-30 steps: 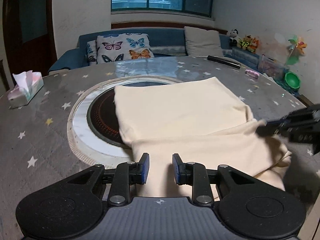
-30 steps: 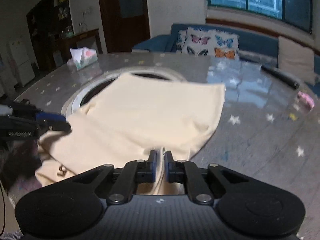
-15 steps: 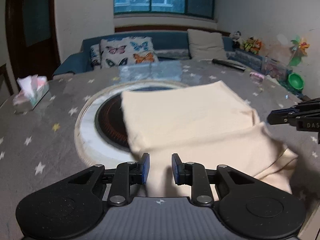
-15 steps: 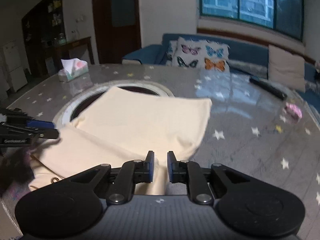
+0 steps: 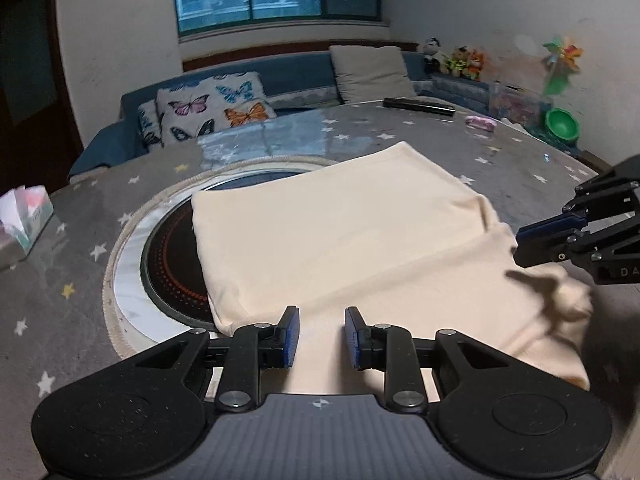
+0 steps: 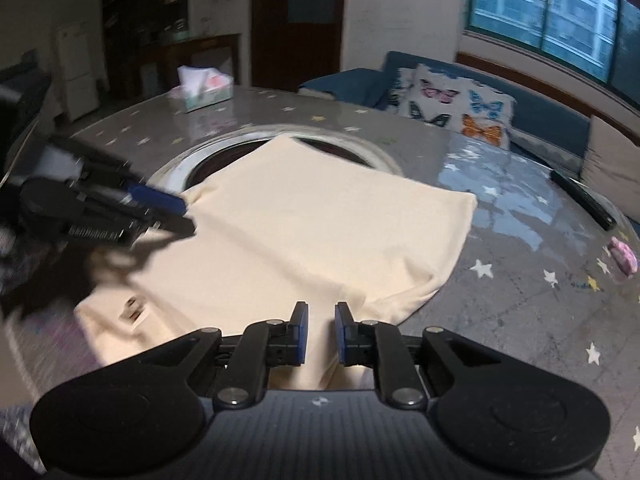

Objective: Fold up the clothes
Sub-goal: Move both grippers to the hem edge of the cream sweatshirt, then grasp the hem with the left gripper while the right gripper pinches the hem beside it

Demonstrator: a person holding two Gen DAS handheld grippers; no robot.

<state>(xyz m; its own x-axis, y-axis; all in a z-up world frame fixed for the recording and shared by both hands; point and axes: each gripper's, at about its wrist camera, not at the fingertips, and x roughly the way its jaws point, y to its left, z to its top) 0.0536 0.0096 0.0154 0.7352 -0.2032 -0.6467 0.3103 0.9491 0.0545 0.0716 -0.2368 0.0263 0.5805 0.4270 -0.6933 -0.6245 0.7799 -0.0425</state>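
Note:
A cream folded garment [image 5: 360, 240] lies on the grey star-patterned table, partly over the round inset hob; it also shows in the right wrist view [image 6: 312, 240]. My left gripper [image 5: 319, 336] is open and empty, raised above the garment's near edge. My right gripper [image 6: 319, 334] is open and empty above the garment's other near edge. The right gripper shows at the right of the left wrist view [image 5: 532, 240], the left gripper at the left of the right wrist view [image 6: 176, 216]. A small label [image 6: 134, 310] shows on the cloth.
A tissue box [image 5: 24, 220] sits at the table's left, also seen far off in the right wrist view [image 6: 204, 88]. A black remote [image 5: 418, 105] and a pink item [image 5: 480, 122] lie at the far side. The round hob [image 5: 168, 264] is inset in the table. A sofa with a butterfly cushion [image 5: 208, 108] stands behind.
My right gripper opened and let go of the garment, then both grippers lifted and drew back. The cloth now lies flat on the table.

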